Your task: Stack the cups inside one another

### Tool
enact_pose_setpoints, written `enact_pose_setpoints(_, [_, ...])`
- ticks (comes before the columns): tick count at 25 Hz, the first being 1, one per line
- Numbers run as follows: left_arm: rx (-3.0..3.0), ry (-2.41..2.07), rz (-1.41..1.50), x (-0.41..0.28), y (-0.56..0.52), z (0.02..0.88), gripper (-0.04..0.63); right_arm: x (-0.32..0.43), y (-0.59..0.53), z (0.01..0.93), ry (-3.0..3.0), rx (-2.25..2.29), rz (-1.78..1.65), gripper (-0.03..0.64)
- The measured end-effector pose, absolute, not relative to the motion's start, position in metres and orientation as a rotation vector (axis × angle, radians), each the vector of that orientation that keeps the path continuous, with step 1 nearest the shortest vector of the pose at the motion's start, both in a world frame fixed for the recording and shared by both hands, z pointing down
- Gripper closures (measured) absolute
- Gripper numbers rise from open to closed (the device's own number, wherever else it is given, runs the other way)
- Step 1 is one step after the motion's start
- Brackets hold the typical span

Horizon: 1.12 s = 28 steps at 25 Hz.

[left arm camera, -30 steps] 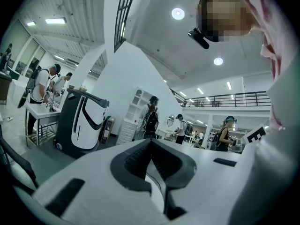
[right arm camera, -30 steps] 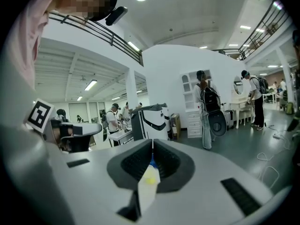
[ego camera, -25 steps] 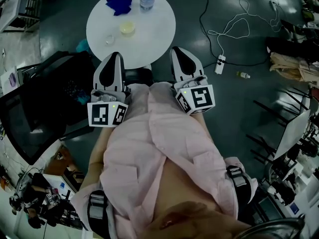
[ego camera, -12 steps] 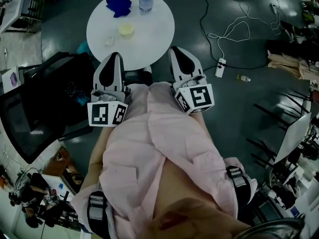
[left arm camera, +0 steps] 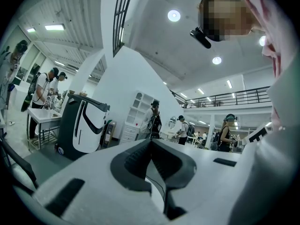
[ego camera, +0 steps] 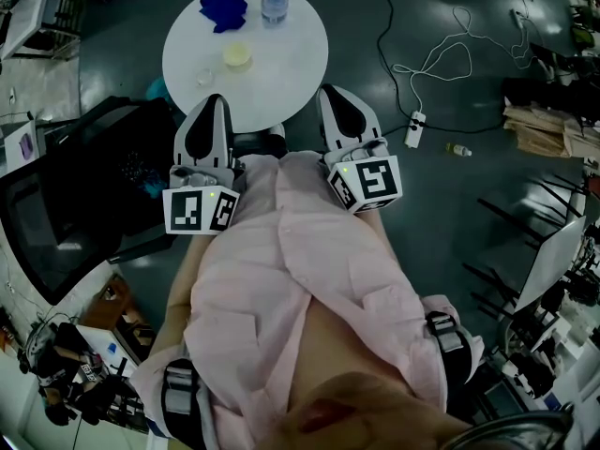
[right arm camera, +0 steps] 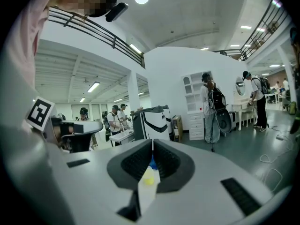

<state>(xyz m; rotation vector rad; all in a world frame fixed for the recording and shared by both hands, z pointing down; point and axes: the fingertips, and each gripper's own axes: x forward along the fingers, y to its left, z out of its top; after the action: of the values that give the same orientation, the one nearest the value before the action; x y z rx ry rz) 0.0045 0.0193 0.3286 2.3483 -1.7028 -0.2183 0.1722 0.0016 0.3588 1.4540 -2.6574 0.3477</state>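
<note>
L hand-held gripper & R hand-held gripper were both closed, empty, close to the person's chest. On the worktop, the yellow cup sat near centre, w/ the clear cup apart at its 8 o'clock. The blue cloth & bottle lay at 12 o'clock.

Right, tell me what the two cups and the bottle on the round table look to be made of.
The yellow cup looks like opaque matte plastic, evenly pale. The clear cup is see-through, the white table showing through it: clear plastic or glass, too small to tell. The bottle is translucent with a bluish tint, likely thin plastic.
</note>
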Motion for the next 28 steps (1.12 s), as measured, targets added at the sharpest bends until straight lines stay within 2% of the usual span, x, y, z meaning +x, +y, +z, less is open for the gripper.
enact_pose_setpoints(28, [2.350,-1.707,-0.200,0.012,0.012,0.329,0.577,0.184,-0.006,0.362,-2.646,1.479,0.378,0.584])
